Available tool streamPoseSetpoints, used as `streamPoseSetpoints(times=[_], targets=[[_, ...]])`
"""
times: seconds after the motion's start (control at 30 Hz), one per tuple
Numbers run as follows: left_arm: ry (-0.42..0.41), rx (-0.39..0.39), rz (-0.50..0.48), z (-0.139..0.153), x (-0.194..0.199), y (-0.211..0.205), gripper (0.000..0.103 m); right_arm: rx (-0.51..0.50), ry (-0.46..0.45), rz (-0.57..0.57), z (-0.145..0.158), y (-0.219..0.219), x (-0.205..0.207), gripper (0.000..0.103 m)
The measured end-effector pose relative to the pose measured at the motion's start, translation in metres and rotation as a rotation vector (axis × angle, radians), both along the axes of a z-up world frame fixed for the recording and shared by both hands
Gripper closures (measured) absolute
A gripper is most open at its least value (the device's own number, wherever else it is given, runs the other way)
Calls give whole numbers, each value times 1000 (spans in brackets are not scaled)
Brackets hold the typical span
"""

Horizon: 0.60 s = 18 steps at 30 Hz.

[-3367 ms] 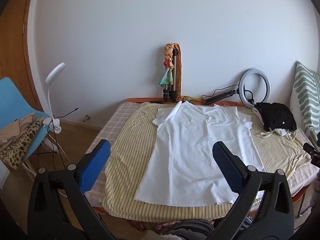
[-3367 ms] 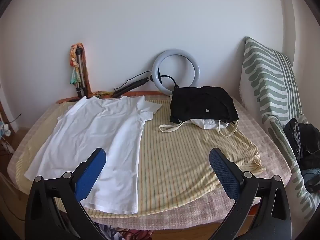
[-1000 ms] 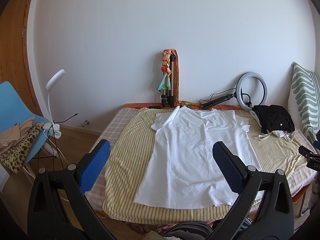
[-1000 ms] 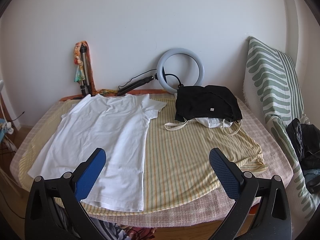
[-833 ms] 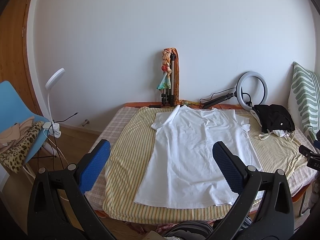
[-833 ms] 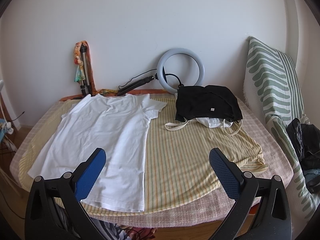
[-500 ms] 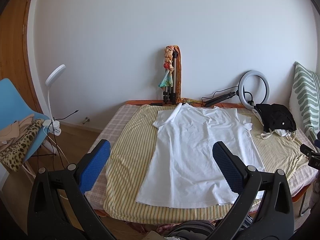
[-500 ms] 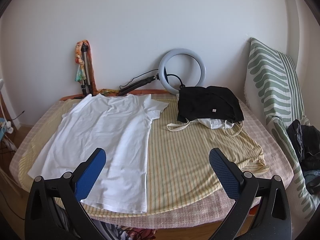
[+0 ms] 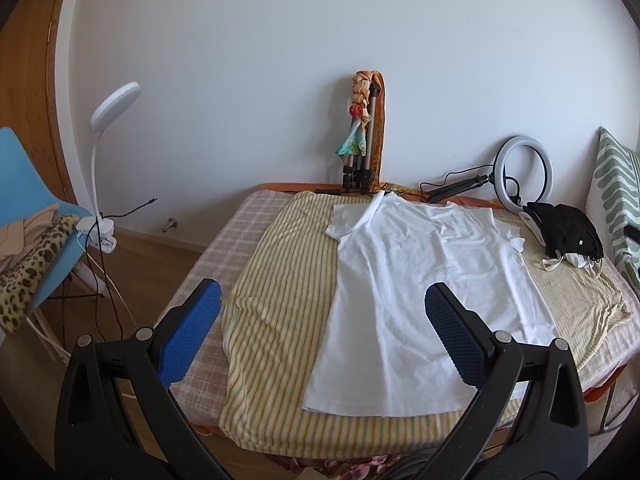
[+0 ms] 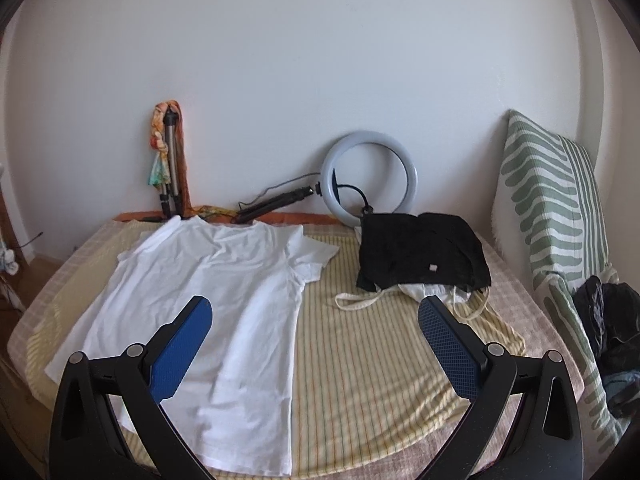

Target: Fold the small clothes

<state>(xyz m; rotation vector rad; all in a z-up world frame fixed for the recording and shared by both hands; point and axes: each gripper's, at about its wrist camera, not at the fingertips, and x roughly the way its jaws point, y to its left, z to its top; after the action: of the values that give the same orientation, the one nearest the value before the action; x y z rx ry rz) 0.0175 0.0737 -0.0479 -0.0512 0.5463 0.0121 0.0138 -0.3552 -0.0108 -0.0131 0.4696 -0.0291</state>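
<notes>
A plain white cotton T-shirt lies flat and unfolded on a yellow striped cotton blanket, collar toward twelve o'clock by the wall and hem toward six at the near table edge. The left gripper hangs above the near edge with its blue pads spread wide and empty; the right gripper is likewise spread and holds nothing, the shirt at its nine o'clock. The likely trouble: a pinch at the hem or a sleeve may catch the loose blanket beneath and drag it along, rucking the shirt. The hem sits close to the blanket's near edge, so a pull toward six could slide cloth off. A heap of black fabric with cream straps lies at two o'clock, leaving bare blanket between for folding.
</notes>
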Motion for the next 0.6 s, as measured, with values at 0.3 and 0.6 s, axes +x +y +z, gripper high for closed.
streamPoseSetpoints(times=[0.3,0.6], targets=[[164,-149,-60,-63,9,30,37,23,22,131,27,29,67,6],[299,-280,-105,-123,24,37,56,84,147,313,21,99,131,31]])
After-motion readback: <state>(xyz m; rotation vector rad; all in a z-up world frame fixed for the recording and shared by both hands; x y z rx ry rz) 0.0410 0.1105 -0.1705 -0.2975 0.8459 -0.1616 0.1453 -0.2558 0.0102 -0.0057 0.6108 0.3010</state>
